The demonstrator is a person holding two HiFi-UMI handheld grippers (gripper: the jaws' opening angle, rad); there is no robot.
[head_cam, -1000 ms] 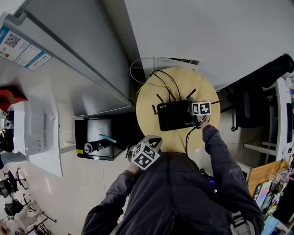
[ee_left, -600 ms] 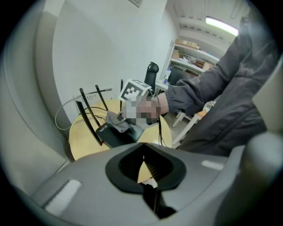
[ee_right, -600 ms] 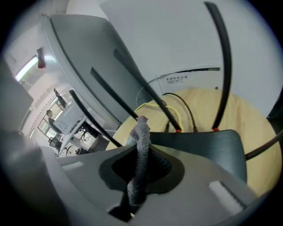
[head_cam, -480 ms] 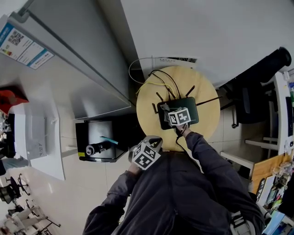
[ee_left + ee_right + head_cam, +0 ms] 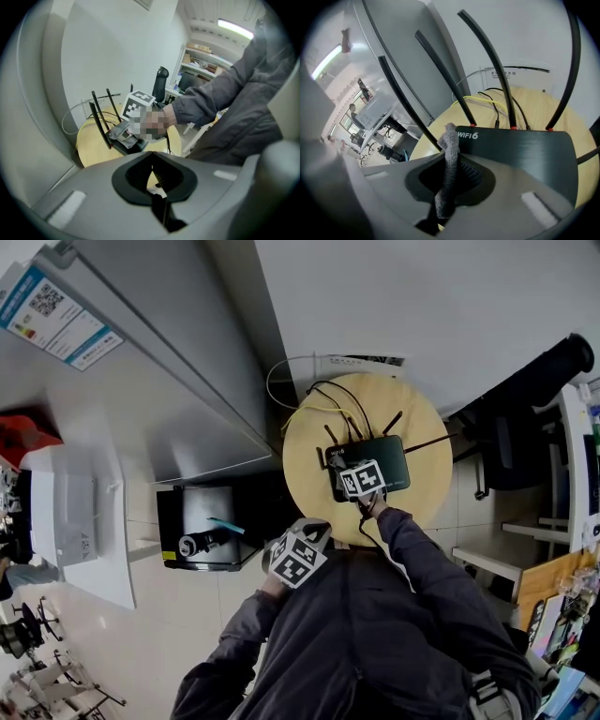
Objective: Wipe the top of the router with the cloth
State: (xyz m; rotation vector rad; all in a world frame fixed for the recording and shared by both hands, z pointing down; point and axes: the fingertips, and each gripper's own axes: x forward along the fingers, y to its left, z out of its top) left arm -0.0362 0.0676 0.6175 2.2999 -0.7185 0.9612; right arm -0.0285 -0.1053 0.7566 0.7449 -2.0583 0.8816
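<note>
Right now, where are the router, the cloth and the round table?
router (image 5: 525, 150), right gripper view, on its flat black top.
cloth (image 5: 449, 154), right gripper view, on the middle of the grey knit strip.
round table (image 5: 424, 486), head view, on bare wood to the right of the router.

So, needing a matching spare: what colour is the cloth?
Grey; the cloth shows best in the right gripper view.
</note>
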